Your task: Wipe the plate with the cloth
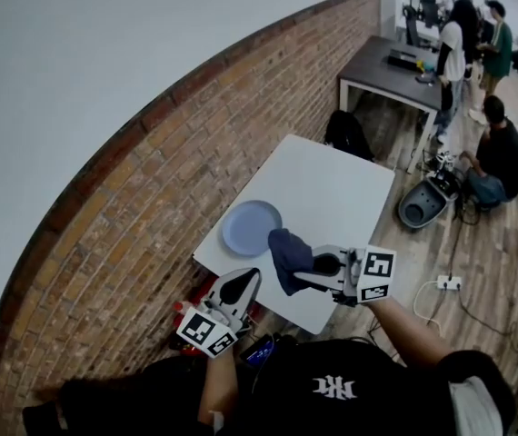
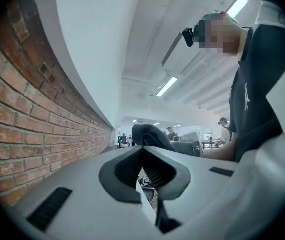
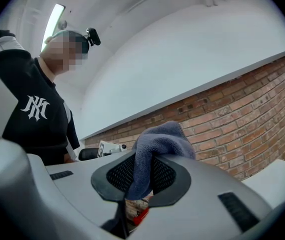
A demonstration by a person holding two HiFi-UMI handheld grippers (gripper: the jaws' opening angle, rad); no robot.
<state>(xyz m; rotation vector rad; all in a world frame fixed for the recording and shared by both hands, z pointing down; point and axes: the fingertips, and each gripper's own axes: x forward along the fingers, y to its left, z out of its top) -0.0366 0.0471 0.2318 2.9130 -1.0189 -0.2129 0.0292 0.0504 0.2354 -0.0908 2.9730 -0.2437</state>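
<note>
Left gripper (image 1: 238,289) is closest, jaws pressed together with nothing in them, just off the table edge. Right gripper (image 1: 316,266) clamps the dark blue cloth (image 1: 286,257) above the white table (image 1: 341,189), just beside the blue plate (image 1: 251,228). Step: cloth in hand, wipe not started. Next: lower cloth flat onto plate; 1 gripper probably steadies the rim.

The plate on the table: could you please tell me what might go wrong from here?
The plate lies near the table's edge, and the left gripper is shut, away from it, so wiping may push it off. The right gripper pinches only part of the cloth, which could slip out.
</note>
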